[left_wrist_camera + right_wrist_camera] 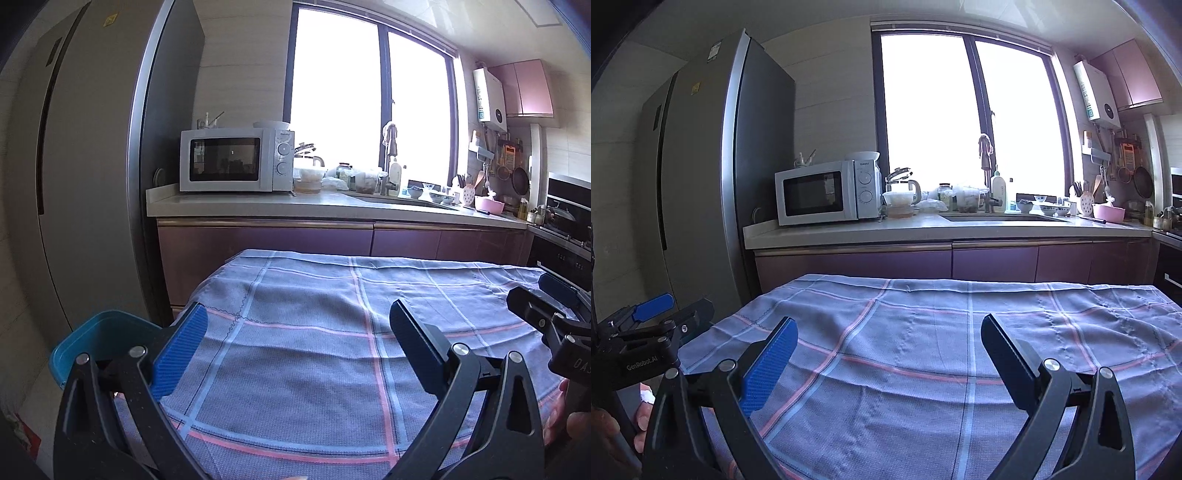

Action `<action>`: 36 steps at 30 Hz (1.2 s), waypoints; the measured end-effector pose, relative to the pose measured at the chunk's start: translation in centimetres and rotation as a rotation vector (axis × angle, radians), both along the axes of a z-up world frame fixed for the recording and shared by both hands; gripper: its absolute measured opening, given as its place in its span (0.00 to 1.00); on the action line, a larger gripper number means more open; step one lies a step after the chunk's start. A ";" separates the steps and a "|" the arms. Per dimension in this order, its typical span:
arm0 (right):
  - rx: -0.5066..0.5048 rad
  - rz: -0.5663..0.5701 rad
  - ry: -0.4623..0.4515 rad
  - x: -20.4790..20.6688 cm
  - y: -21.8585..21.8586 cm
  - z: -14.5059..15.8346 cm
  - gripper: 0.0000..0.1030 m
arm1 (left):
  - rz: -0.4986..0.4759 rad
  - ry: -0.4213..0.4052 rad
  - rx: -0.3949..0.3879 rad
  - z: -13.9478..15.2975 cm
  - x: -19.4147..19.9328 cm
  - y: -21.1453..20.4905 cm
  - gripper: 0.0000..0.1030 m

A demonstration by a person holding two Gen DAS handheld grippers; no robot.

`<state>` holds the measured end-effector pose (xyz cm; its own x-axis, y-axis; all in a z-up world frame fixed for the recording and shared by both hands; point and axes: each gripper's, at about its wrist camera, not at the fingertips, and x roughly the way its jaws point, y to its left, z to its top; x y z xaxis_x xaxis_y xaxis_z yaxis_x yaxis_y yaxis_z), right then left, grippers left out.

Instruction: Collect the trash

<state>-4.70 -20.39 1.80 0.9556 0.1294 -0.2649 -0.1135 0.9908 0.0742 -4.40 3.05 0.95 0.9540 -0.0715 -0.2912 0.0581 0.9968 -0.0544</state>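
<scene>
Kitchen table under a checked cloth (314, 350) is lying bare; left gripper (295, 347) and right gripper (886, 358) are hovering wide open, empty. Teal bin (99, 332) is waiting at eight o'clock; collecting is probably finished or unstarted.

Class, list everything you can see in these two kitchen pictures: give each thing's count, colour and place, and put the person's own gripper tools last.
Checked cloth: one, blue-grey with pink and pale lines, covering the near table.
Plastic bin: one, teal, left of the table.
Microwave oven: one, white, left end of the counter.
Tall refrigerator: one, grey, left of the counter.
Mixing bowl: one, pink, right end of the counter.
Water heater: one, white, wall right of the window.
Trash: none visible.
Left gripper: one, black with blue pads, open above the cloth.
Right gripper: one, same colours, open.
</scene>
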 end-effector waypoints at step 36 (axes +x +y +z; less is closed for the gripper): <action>0.007 -0.034 -0.006 -0.7 -0.6 0.0 0.93 | 0.024 -0.035 0.029 0.1 -0.7 -0.2 0.94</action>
<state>-5.37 -21.03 1.80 0.9610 0.0989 -0.2582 -0.0806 0.9935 0.0807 -5.10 2.86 1.02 0.9649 -0.0405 -0.2596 0.0355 0.9991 -0.0239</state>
